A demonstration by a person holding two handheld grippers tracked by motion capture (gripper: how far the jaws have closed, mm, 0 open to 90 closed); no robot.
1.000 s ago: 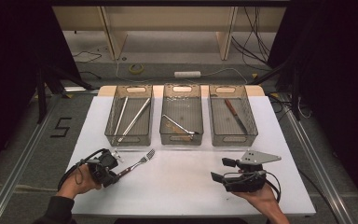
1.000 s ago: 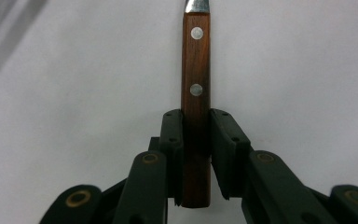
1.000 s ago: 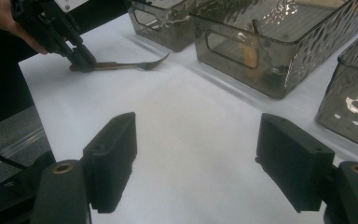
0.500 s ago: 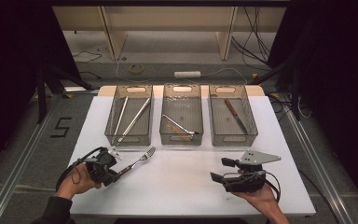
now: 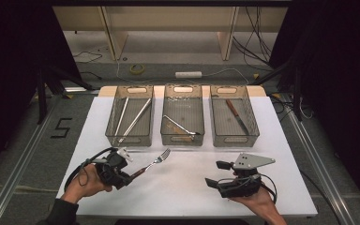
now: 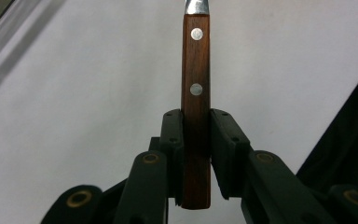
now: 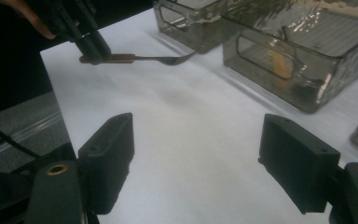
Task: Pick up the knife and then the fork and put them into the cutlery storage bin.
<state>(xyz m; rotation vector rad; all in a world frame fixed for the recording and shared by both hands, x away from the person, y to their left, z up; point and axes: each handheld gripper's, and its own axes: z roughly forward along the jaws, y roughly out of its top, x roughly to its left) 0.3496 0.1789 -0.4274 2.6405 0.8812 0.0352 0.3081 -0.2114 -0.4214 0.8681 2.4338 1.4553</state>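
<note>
Left tool (image 5: 130,176) clamped on fork (image 5: 155,162) handle, right tool (image 5: 214,174) jaws apart, floor mark "5" (image 5: 62,127).

The high view is evenly lit from above: the white table (image 5: 187,187) is bright while the frame's left and right edges fall into near black. The whole picture is soft and slightly blurred. In the left gripper view the fork (image 6: 196,93) handle is sharp with glinting rivets. The right gripper view is dimmer, with glare on the clear bins (image 7: 279,42).
</note>
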